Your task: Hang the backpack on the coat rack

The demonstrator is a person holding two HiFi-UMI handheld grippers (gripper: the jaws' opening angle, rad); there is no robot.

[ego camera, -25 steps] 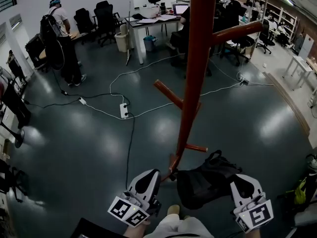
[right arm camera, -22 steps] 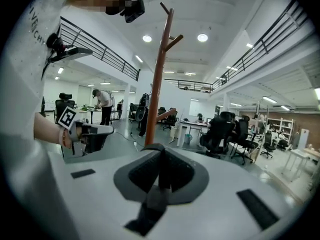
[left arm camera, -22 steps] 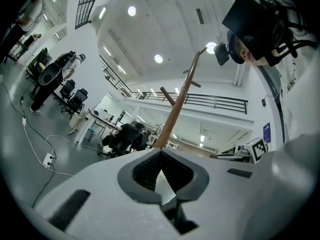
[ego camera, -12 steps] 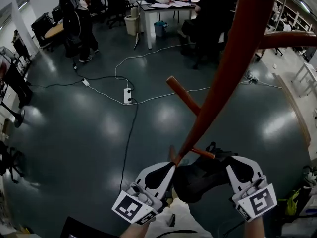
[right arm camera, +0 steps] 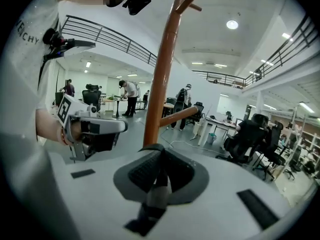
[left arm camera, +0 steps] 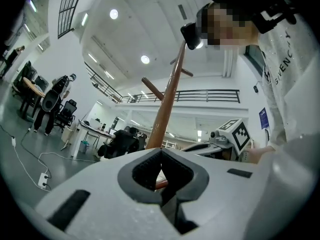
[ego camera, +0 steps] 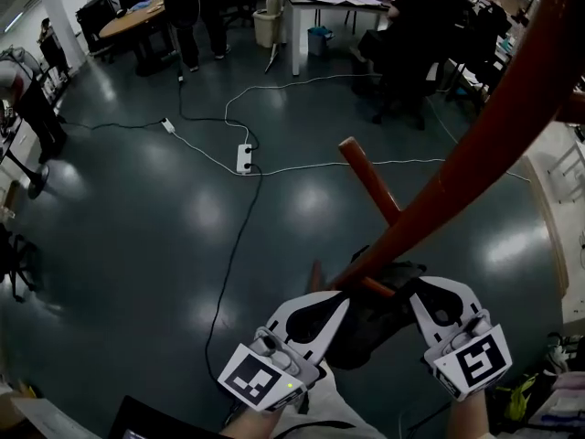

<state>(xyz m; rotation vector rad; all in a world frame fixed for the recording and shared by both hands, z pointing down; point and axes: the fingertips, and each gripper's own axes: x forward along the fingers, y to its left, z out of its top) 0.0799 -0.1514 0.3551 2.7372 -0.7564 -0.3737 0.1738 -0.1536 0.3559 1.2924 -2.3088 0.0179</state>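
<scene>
The coat rack's red-brown pole (ego camera: 475, 144) slants up across the head view, with one peg (ego camera: 370, 183) jutting left and a short lower peg (ego camera: 373, 287) just above the black backpack (ego camera: 370, 318). The backpack hangs between both grippers, close against the pole's lower part. My left gripper (ego camera: 342, 302) is shut at the bag's left side, my right gripper (ego camera: 416, 293) shut at its right. In the right gripper view a black strap (right arm camera: 156, 193) runs between the pads, with the pole (right arm camera: 161, 79) straight ahead. The left gripper view shows shut jaws with the pole (left arm camera: 167, 104) beyond.
A white power strip (ego camera: 245, 158) and cables cross the dark floor to the left of the rack. Desks with seated people (ego camera: 407, 26) stand at the back, and a standing person (ego camera: 192, 12) is at the back left. A yellow-green item (ego camera: 521, 396) lies at lower right.
Both grippers have carried the backpack up and in toward the pole, so it now sits right under the lower peg. The pole fills more of the view.
</scene>
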